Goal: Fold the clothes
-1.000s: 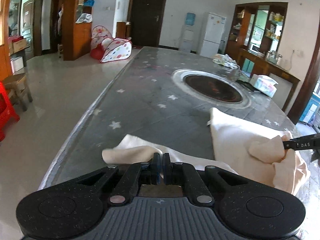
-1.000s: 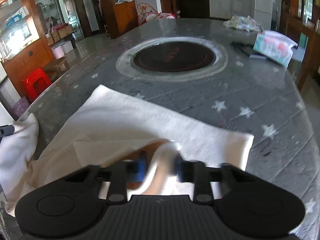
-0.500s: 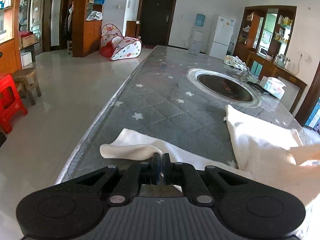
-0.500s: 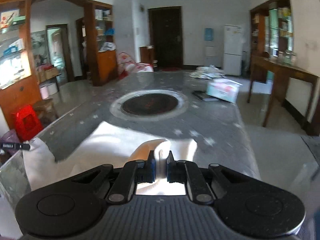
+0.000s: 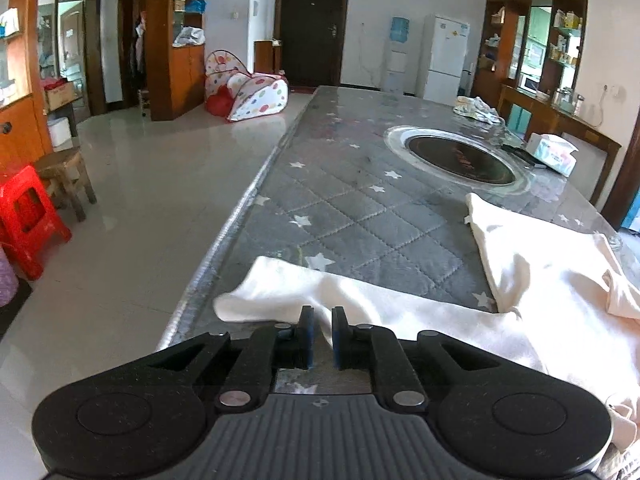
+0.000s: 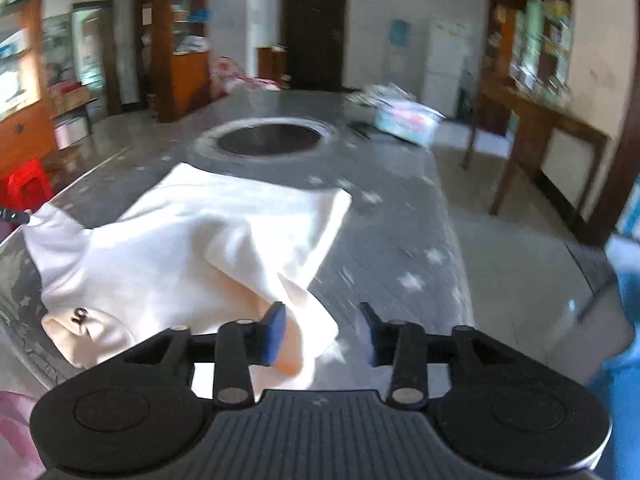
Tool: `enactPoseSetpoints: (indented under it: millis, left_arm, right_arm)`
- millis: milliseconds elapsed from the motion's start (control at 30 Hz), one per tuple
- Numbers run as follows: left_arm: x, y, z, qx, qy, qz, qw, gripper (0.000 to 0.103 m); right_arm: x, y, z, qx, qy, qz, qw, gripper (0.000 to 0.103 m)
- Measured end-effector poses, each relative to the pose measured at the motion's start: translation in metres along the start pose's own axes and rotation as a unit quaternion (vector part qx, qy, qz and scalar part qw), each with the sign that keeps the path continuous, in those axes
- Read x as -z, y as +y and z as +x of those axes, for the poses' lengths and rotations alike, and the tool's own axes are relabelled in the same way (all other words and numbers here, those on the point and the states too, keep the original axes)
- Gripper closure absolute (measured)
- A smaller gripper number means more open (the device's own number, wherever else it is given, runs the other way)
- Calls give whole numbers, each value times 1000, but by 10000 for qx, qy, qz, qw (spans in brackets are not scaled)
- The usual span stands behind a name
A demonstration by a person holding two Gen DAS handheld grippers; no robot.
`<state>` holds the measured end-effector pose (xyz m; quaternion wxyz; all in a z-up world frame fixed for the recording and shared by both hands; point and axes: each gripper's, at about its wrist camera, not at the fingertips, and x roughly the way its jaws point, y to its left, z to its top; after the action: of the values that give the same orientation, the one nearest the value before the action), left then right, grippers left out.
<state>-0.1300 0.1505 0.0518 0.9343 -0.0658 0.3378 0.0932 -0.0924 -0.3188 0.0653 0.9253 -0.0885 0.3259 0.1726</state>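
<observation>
Both hand-held grippers, left (image 5: 321, 332) and right (image 6: 322, 330), now parted, off the cream garment (image 6: 192, 240).

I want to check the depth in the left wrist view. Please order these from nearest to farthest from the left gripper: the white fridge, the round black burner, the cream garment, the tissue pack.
1. Cream garment, directly ahead of the left gripper.
2. Round black burner, mid-table, right.
3. Tissue pack, right table edge, slightly beyond.
4. White fridge, far wall.
</observation>
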Motion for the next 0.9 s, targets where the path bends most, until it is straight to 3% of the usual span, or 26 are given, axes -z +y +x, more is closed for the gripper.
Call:
enactPoseSetpoints:
  millis: [100, 200, 233, 267, 333, 367, 400, 567, 667, 767, 900]
  left_arm:
    - [1, 1, -5, -57, -8, -23, 10000, 85]
    - [2, -3, -10, -39, -46, 32, 10000, 67]
    - [2, -6, -12, -11, -66, 74, 9999, 66]
    - [2, -9, -13, 37, -83, 116, 9999, 66]
    - [1, -16, -13, 139, -98, 181, 9997, 61]
    - [0, -20, -12, 180, -101, 219, 9995, 60]
    - [0, -23, -11, 219, -102, 255, 9994, 60]
    - [-5, -44, -3, 493, -82, 400, 9979, 60]
    - [-5, -63, 1, 750, -65, 561, 9956, 59]
    - [-2, -85, 3, 1054, -15, 816, 9911, 59]
    - [10, -110, 1, 1403, 45, 1219, 9826, 59]
  right_arm:
    - [-12, 18, 30, -218, 52, -361, 9991, 56]
    - [-16, 39, 58, -205, 156, -851, 9960, 54]
    - [-15, 44, 65, -189, 205, -998, 9946, 54]
    - [-14, 47, 72, -159, 250, -1104, 9934, 56]
    - [-12, 46, 79, -67, 308, -1138, 9930, 71]
    - [-10, 46, 82, -20, 336, -1150, 9928, 85]
    - [-10, 40, 78, 46, 284, -1039, 9942, 90]
    - [-7, 5, 41, 745, -122, -392, 9964, 93]
    - [4, -18, 14, 1382, -223, 27, 9902, 89]
    - [18, -36, -5, 1896, -181, 269, 9813, 73]
    - [27, -49, -19, 2192, -141, 411, 9747, 58]
